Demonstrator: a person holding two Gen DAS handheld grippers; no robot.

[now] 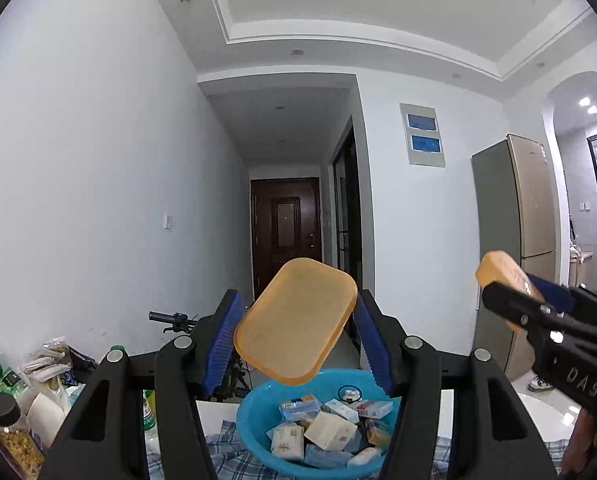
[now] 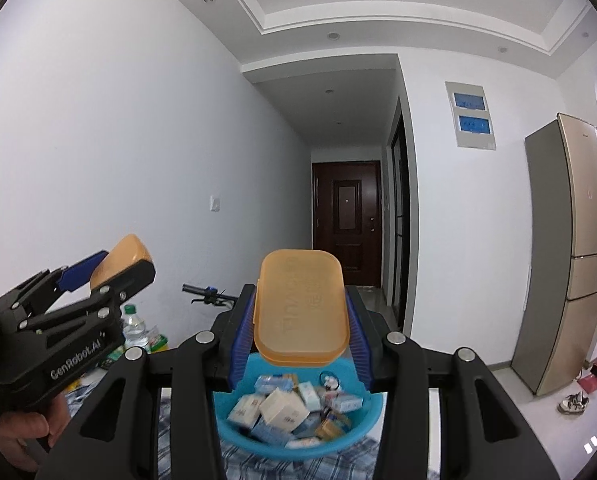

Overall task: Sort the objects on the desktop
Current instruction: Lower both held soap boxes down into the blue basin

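Note:
My left gripper is shut on an orange plastic lid, held tilted in the air above a blue basin. My right gripper is shut on an orange plastic box, also held above the blue basin. The basin holds several small white and blue packets and boxes. In the left wrist view the right gripper shows at the right with its orange box. In the right wrist view the left gripper shows at the left with the orange lid.
The basin stands on a blue checked cloth over a white table. Bottles, jars and bags stand at the left. A water bottle stands at the left. A fridge stands at the right.

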